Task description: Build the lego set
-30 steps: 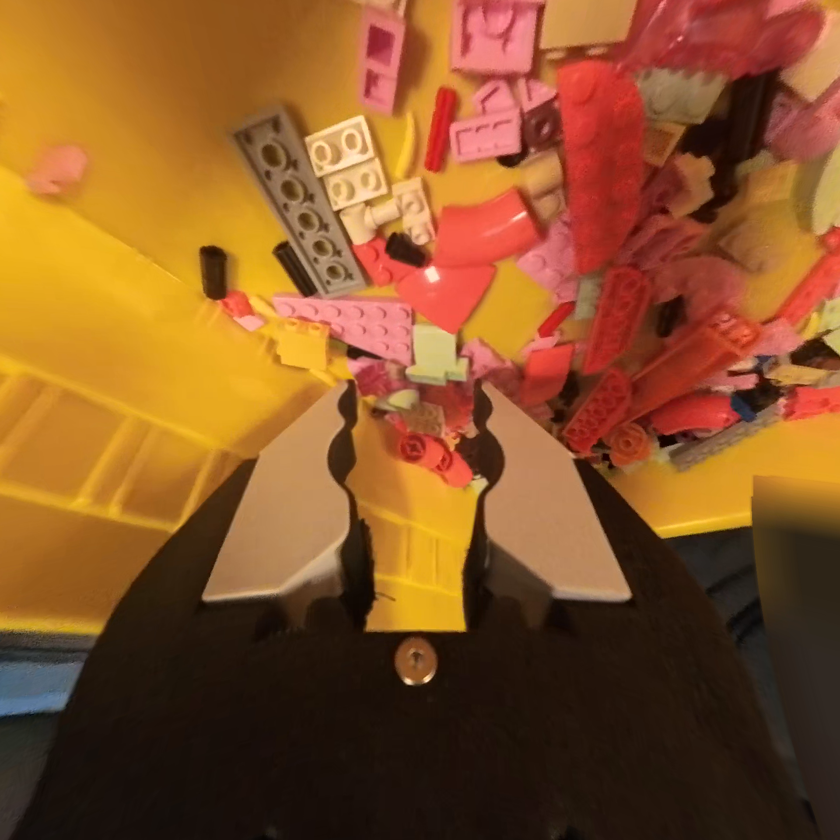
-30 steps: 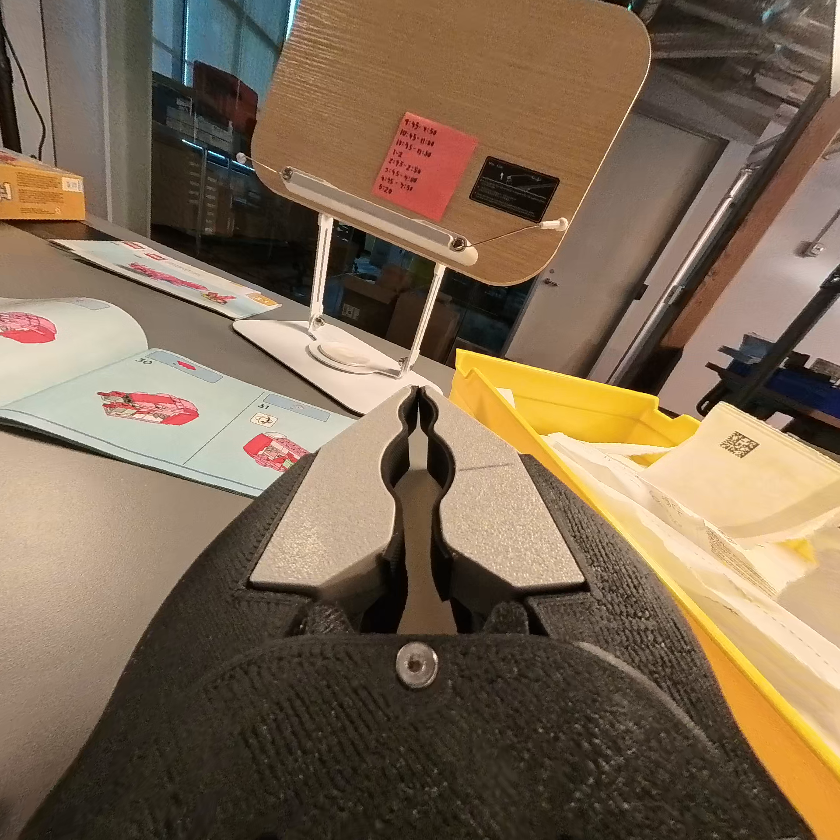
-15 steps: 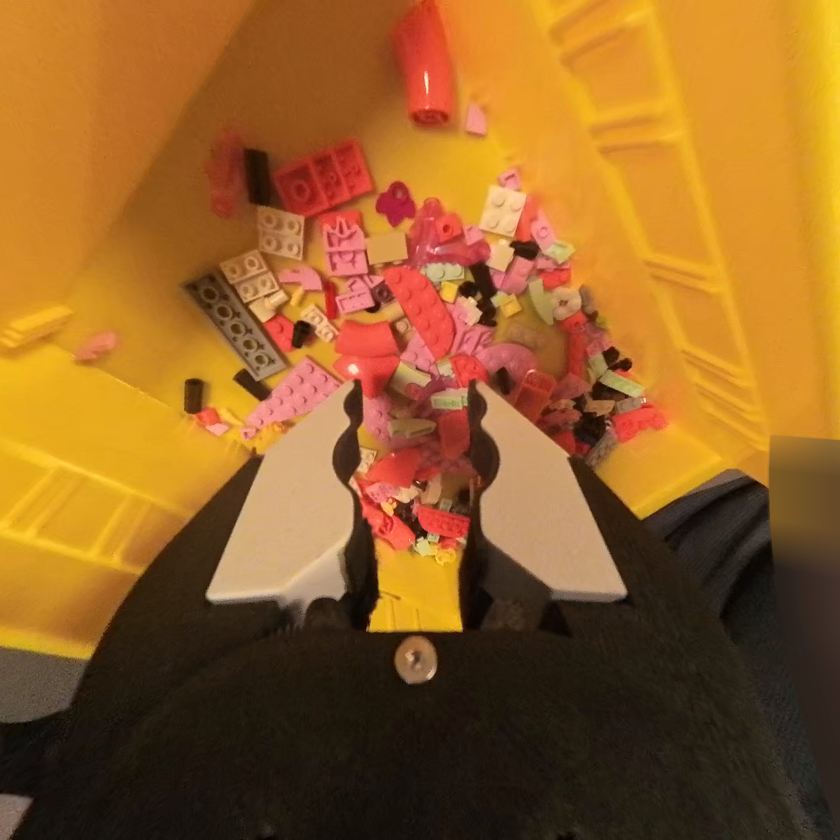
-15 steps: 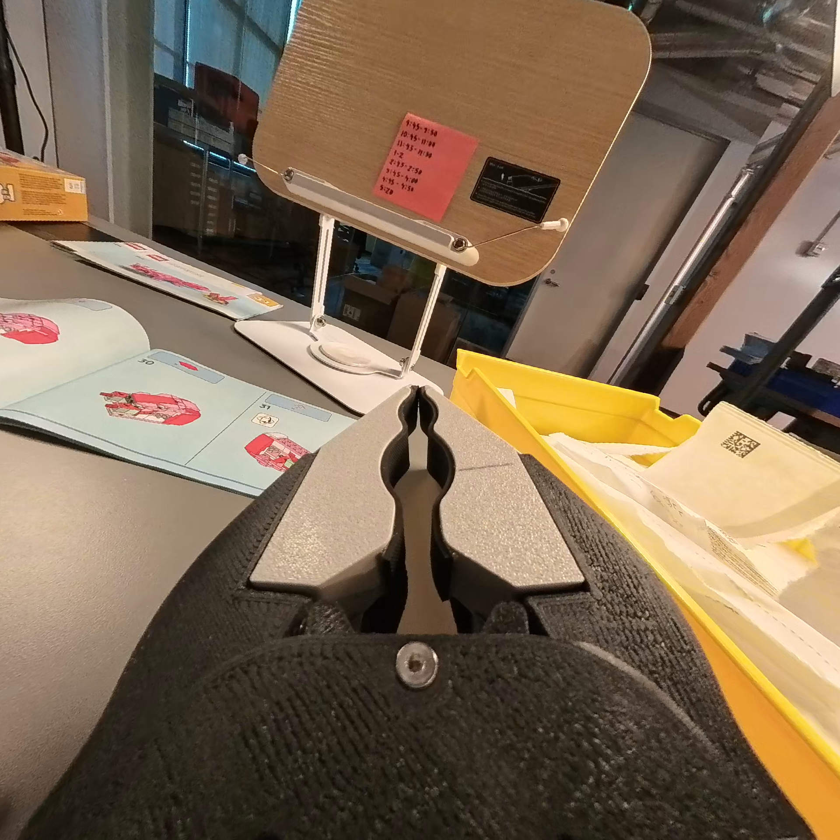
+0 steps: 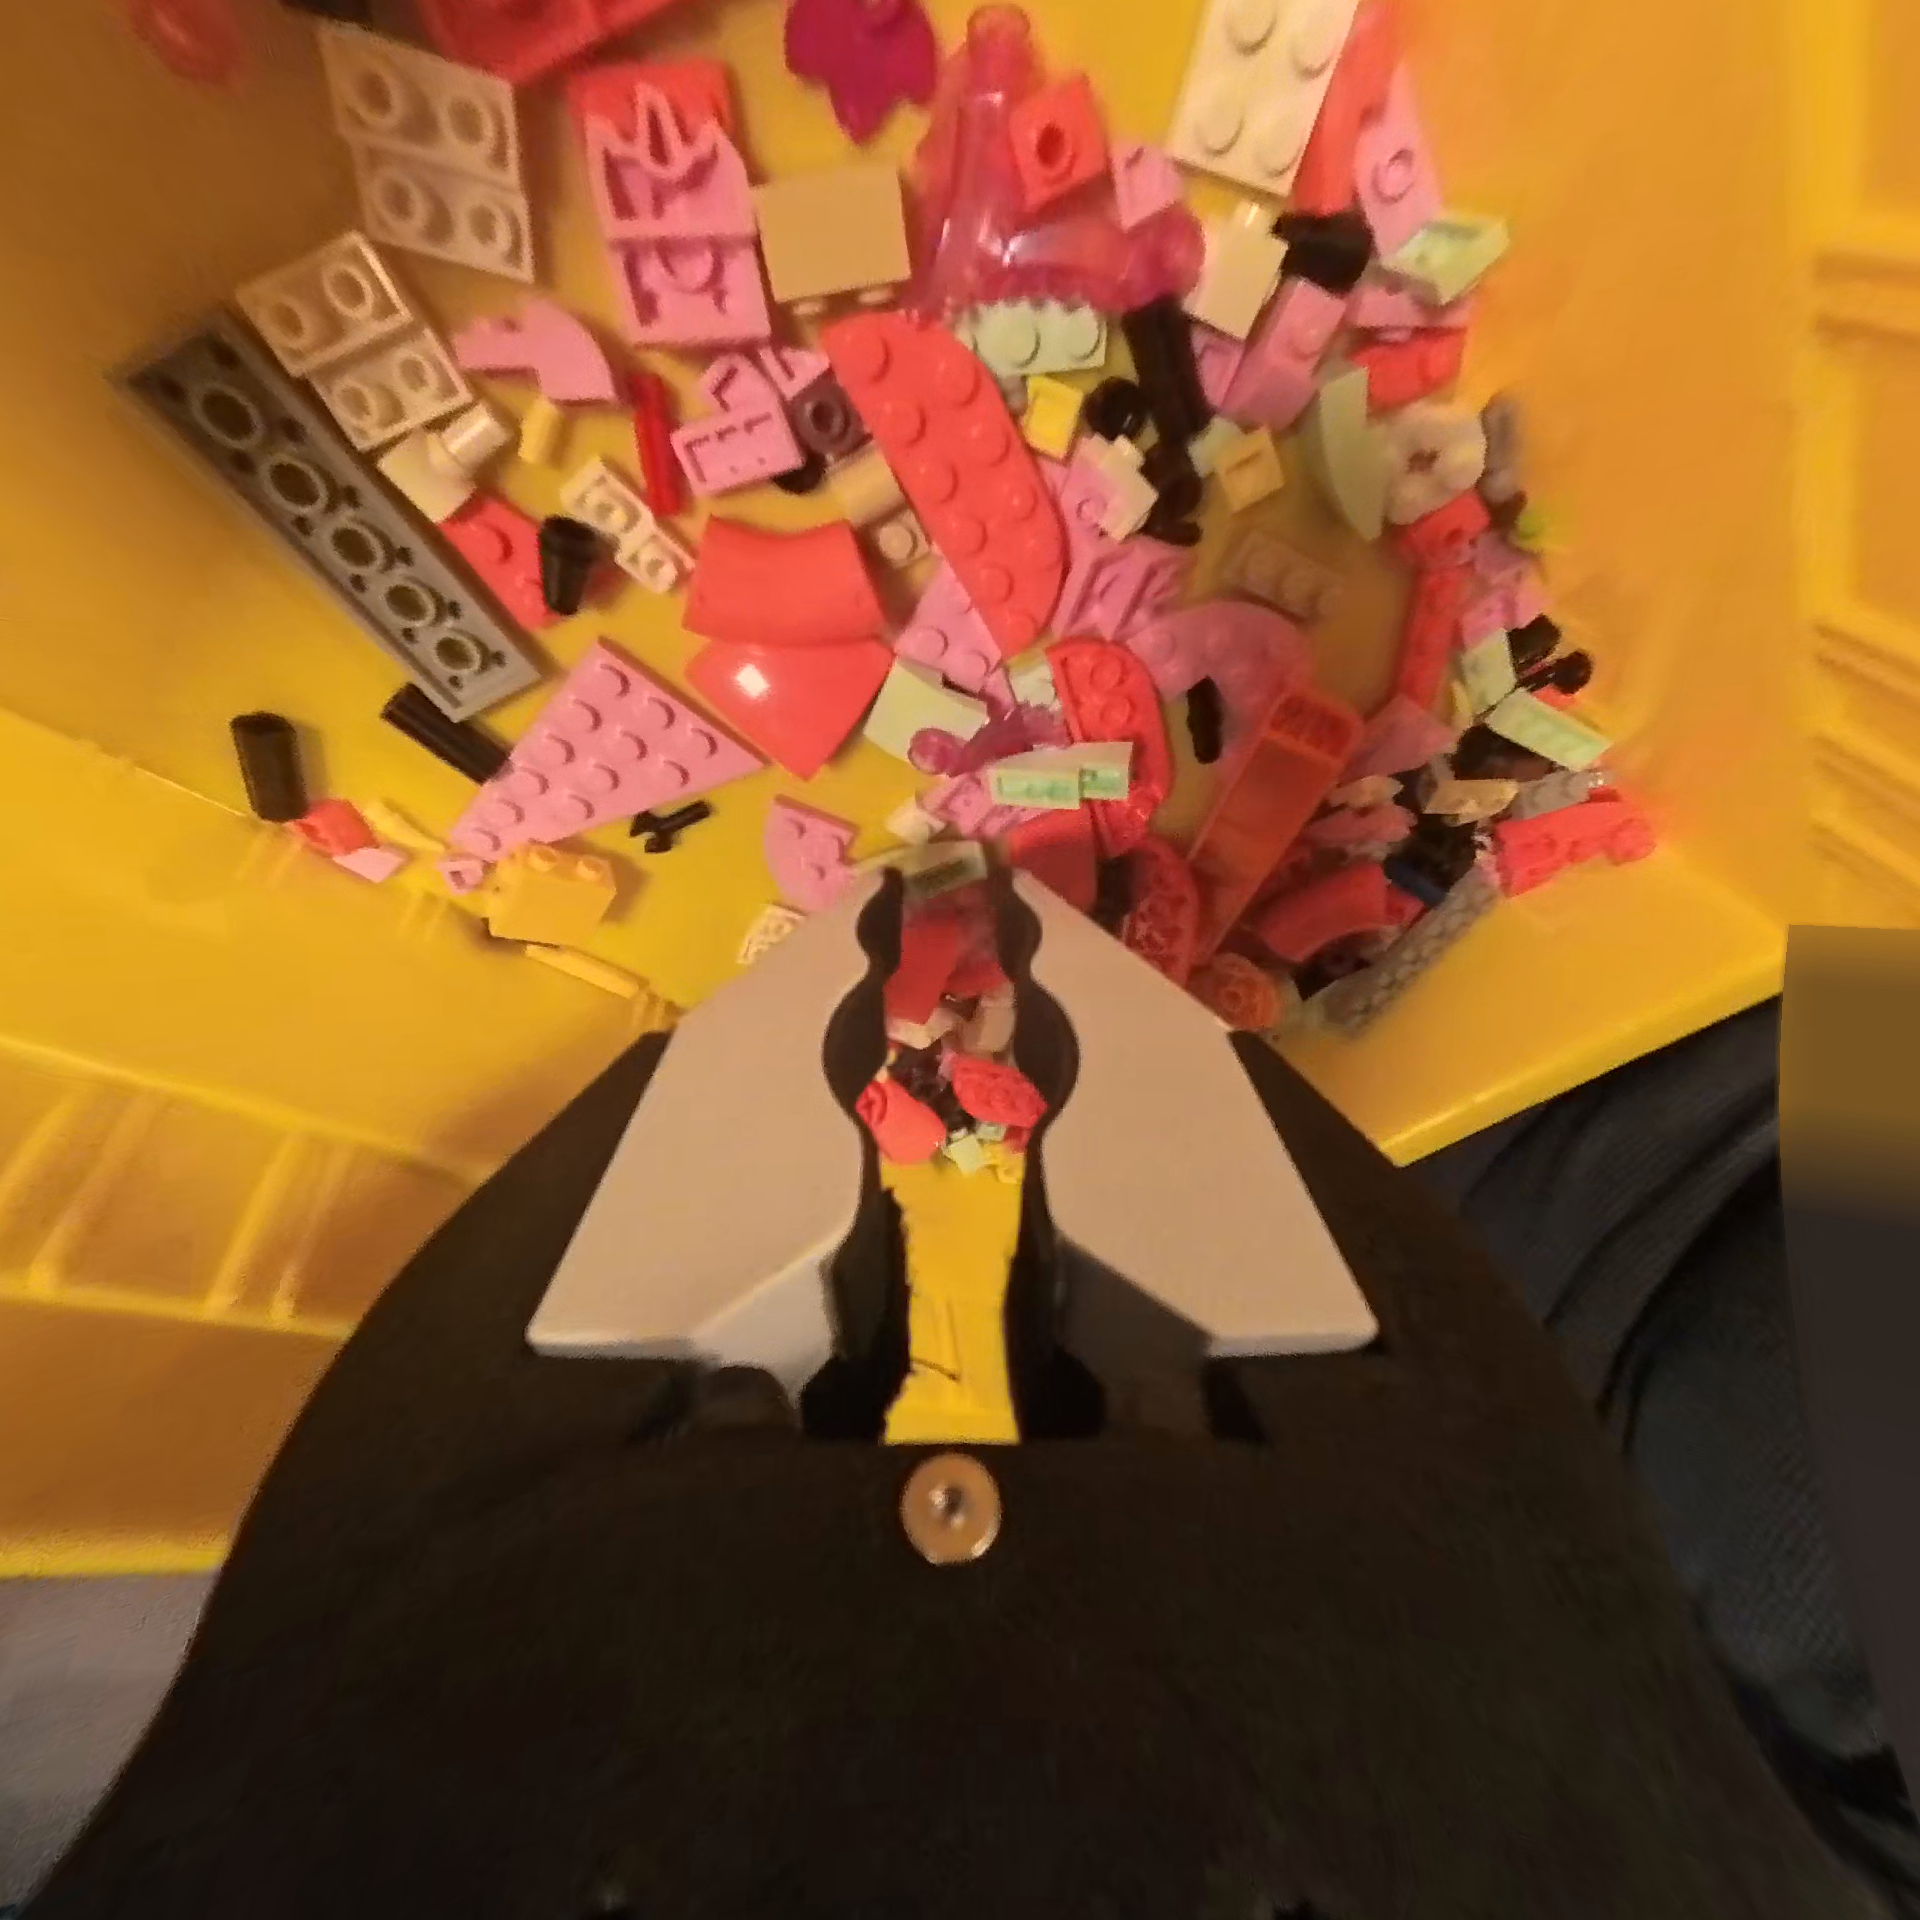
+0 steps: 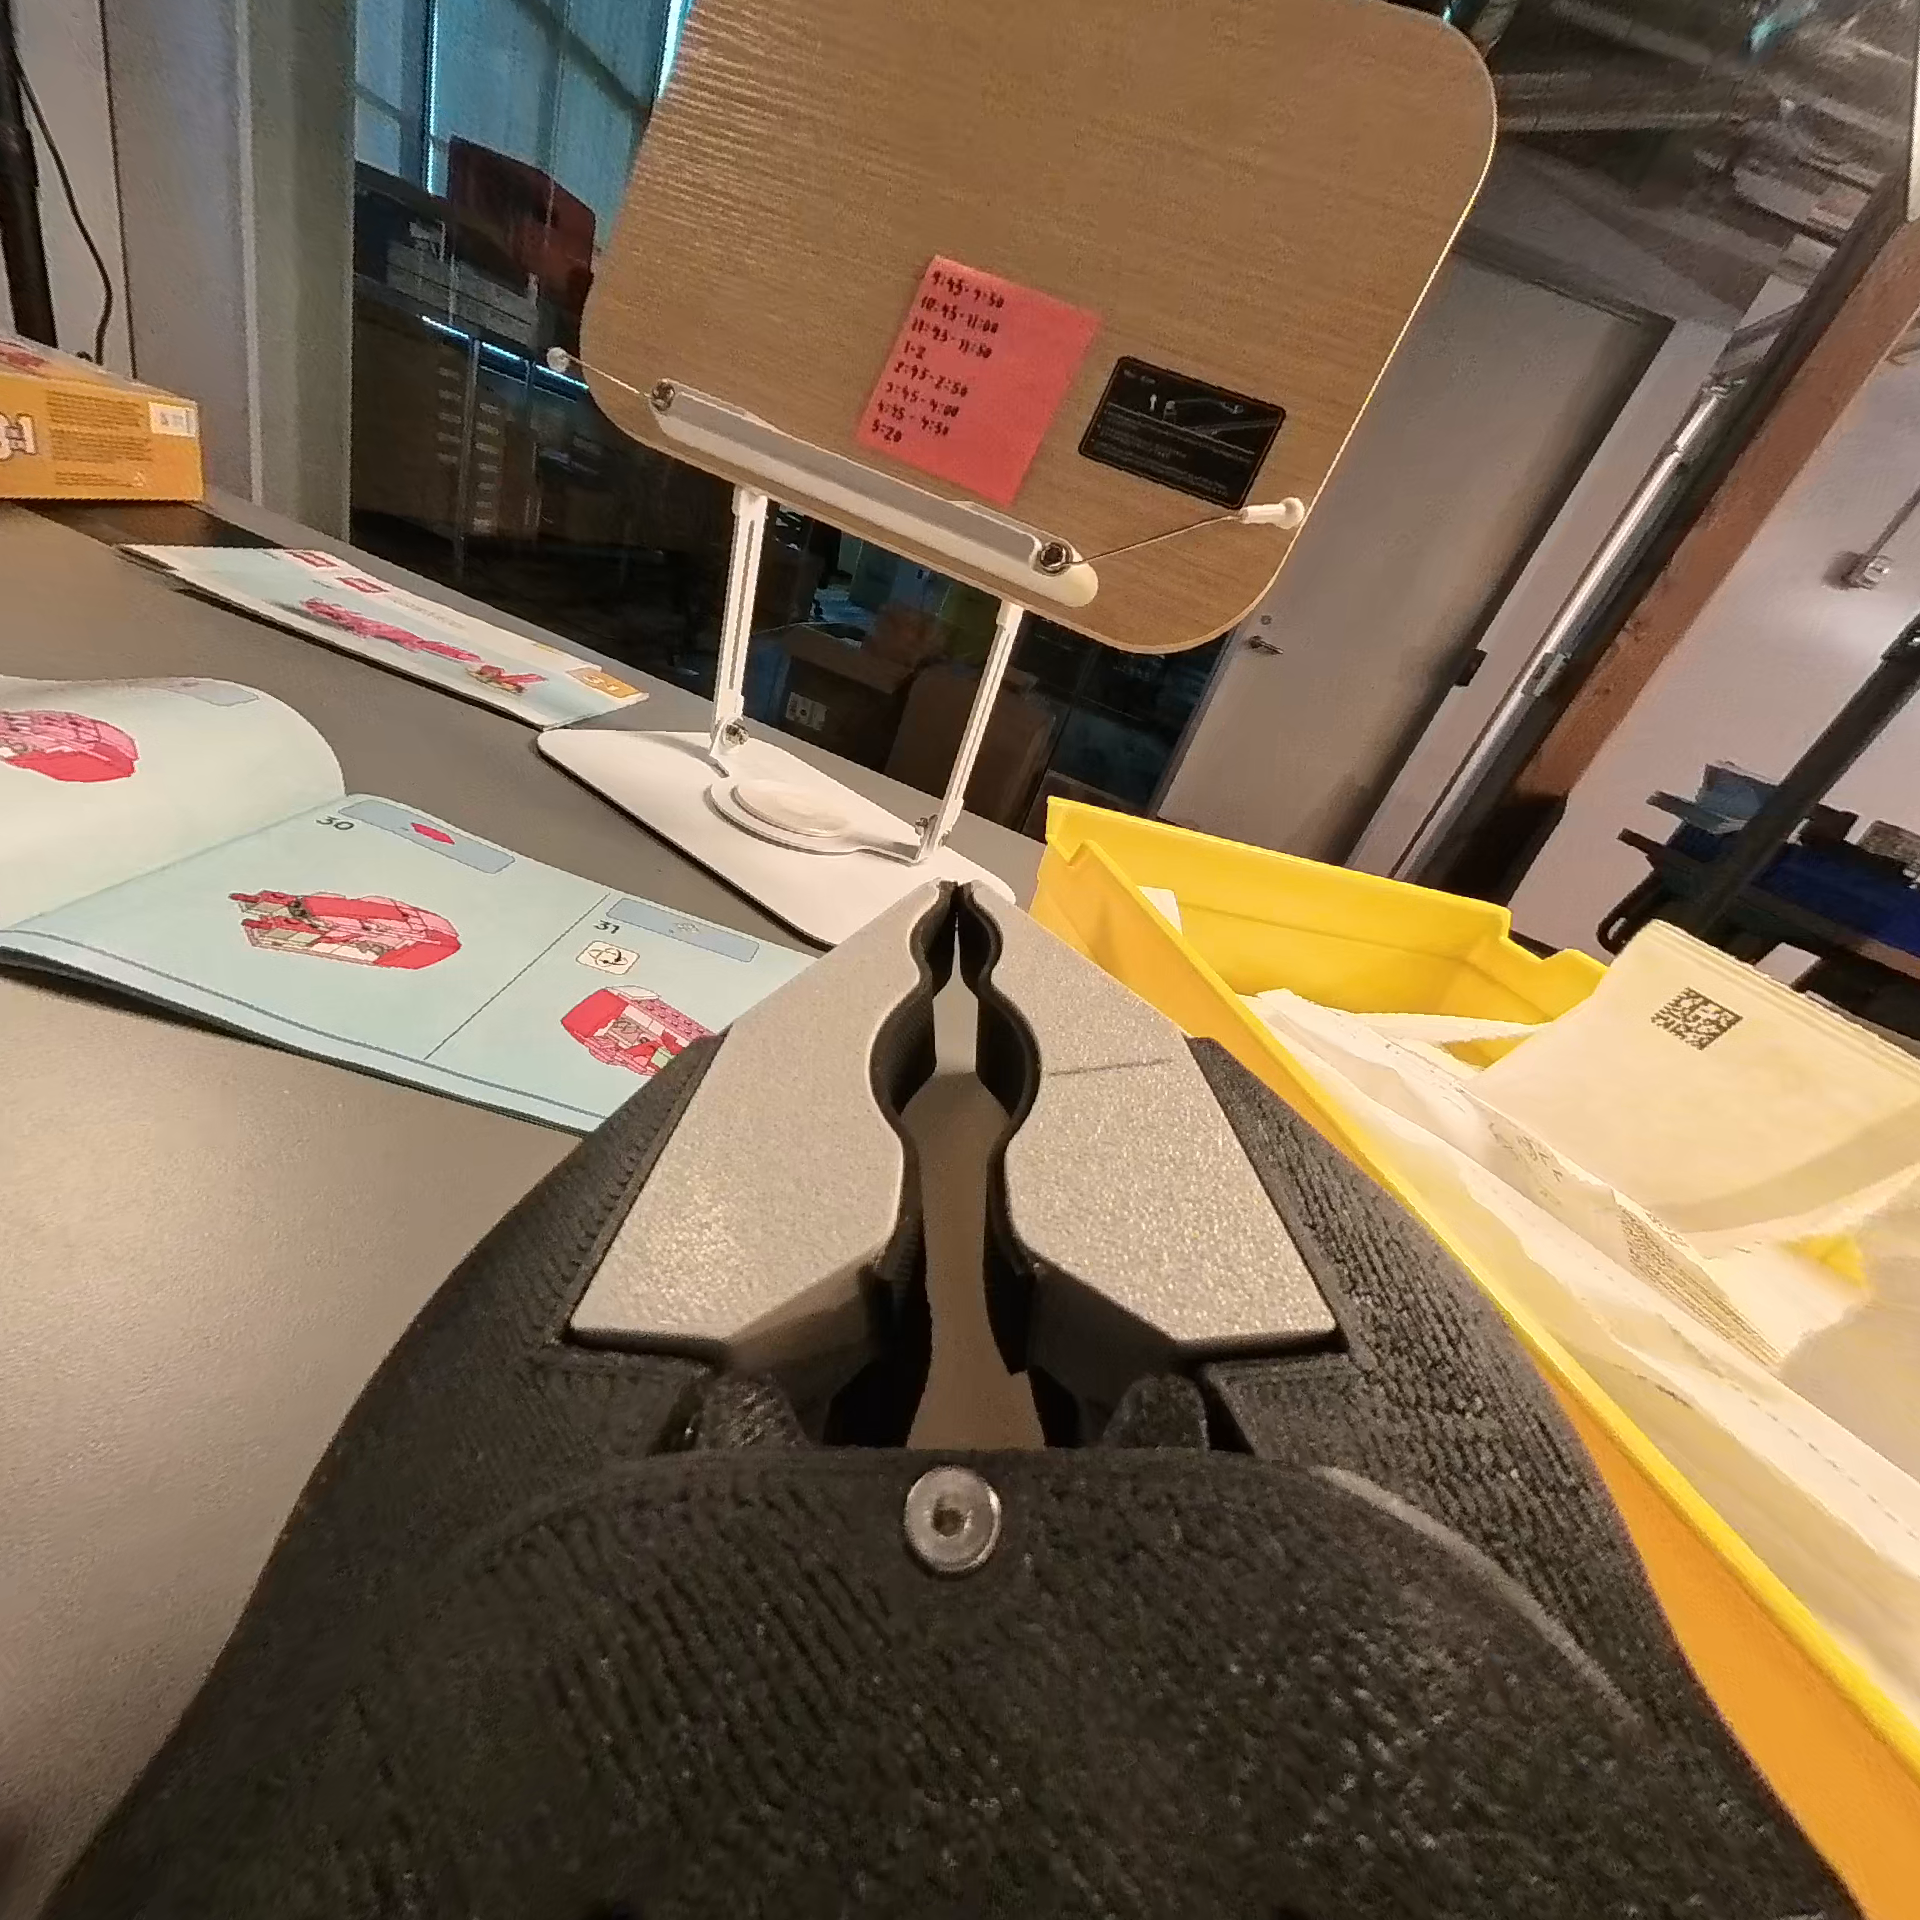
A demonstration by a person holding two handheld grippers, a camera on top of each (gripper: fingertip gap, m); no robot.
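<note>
Left gripper (image 5: 948, 883): lowered into the yellow plastic bin (image 5: 312, 997), over the near edge of the heap of red, pink and cream toy bricks (image 5: 966, 520).
Small pale green flat brick (image 5: 940, 868): seen crosswise between the left fingertips, spanning the narrow gap; blurred.
Pink wedge-shaped studded plate (image 5: 613, 758): laid flat on the bin floor, left of the fingertips.
Right gripper (image 6: 954, 896): closed tip to tip with nothing between, held above the dark grey table (image 6: 208, 1299), away from the bin's bricks.
</note>
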